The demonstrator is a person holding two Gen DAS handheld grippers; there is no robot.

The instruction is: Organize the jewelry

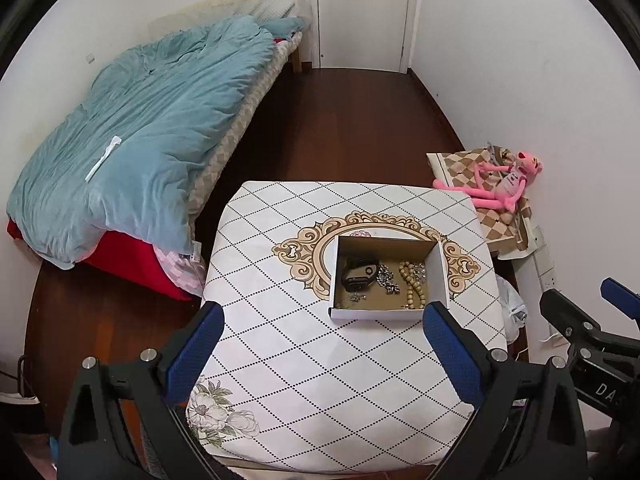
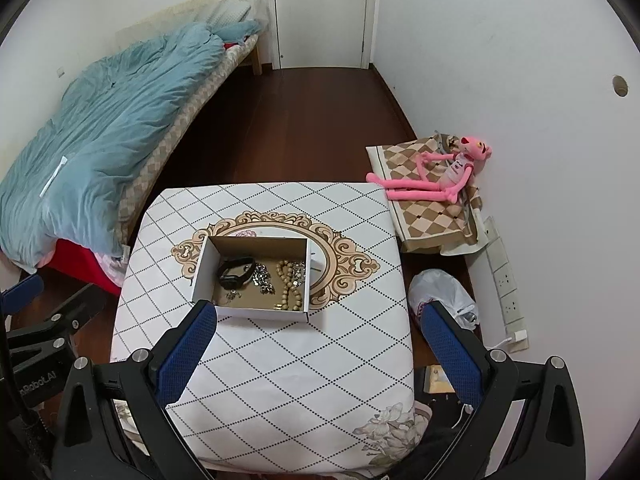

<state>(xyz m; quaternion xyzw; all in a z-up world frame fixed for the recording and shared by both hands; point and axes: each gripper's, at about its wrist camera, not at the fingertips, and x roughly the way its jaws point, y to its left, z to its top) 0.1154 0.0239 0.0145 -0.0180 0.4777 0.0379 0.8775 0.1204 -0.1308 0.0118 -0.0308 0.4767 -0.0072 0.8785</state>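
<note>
Left wrist view: surface (image 1: 320, 380), patterned cloth. Item 1, cardboard box (image 1: 384, 314), at 1 o'clock of left tool (image 1: 320, 344), just beyond its fingertips. Contents: black watch (image 1: 359, 274) at 9 o'clock side; silver chain (image 1: 387, 278) centre; bead strand (image 1: 412, 284) at 3 o'clock side, long axis running 12 to 6. Right wrist view: box at 11 o'clock of right tool (image 2: 320, 340). Both tools spread wide, holding nothing, about equally near.

open cardboard box (image 1: 386, 312) on table (image 1: 320, 380) holds watch (image 1: 359, 273) and beads (image 1: 412, 284).
</note>
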